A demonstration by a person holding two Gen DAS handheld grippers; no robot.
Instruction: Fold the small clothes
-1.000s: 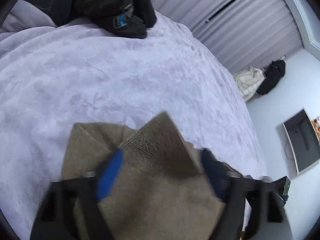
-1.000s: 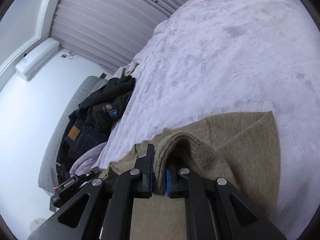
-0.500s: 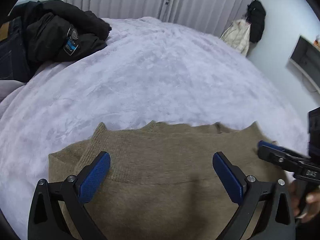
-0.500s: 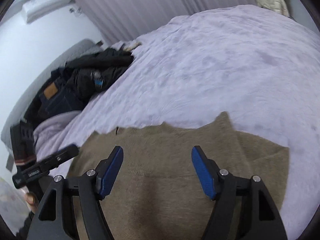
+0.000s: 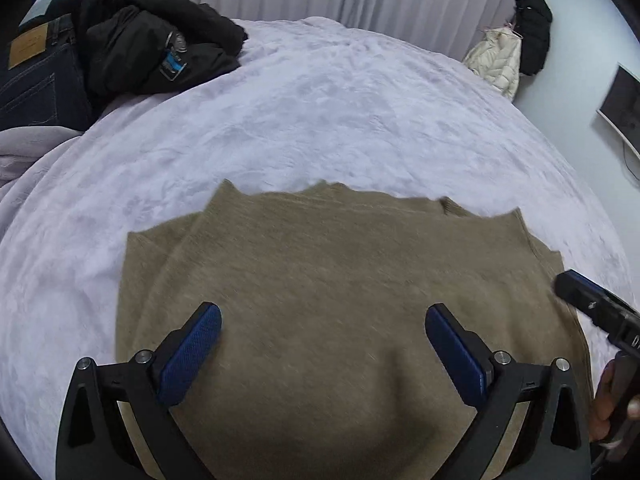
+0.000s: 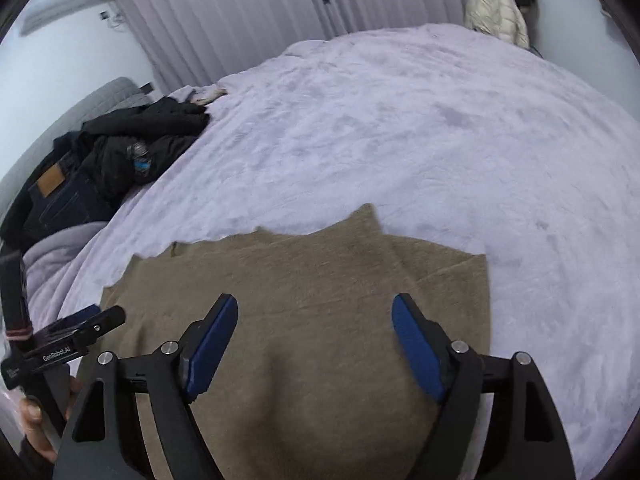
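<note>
The right hand-held gripper (image 6: 314, 342) hangs over the brown knit garment (image 6: 304, 280) with its jaws opening and nothing pinched between the blue pads; the cloth lies below them, not pressed. The left hand-held gripper (image 5: 322, 354) is spread wide too, empty, above the same garment. The garment lies folded on the lilac bed cover (image 5: 320, 112), at its near edge, with layered corners showing on both sides. It looks as if a fold has just been laid down, so the step in hand is probably letting go and tidying. To do it well, lift both grippers straight off without snagging the knit, then check that the layered edges line up. The dark pile of clothes (image 5: 132, 40) lies well apart, at the far left.
</note>
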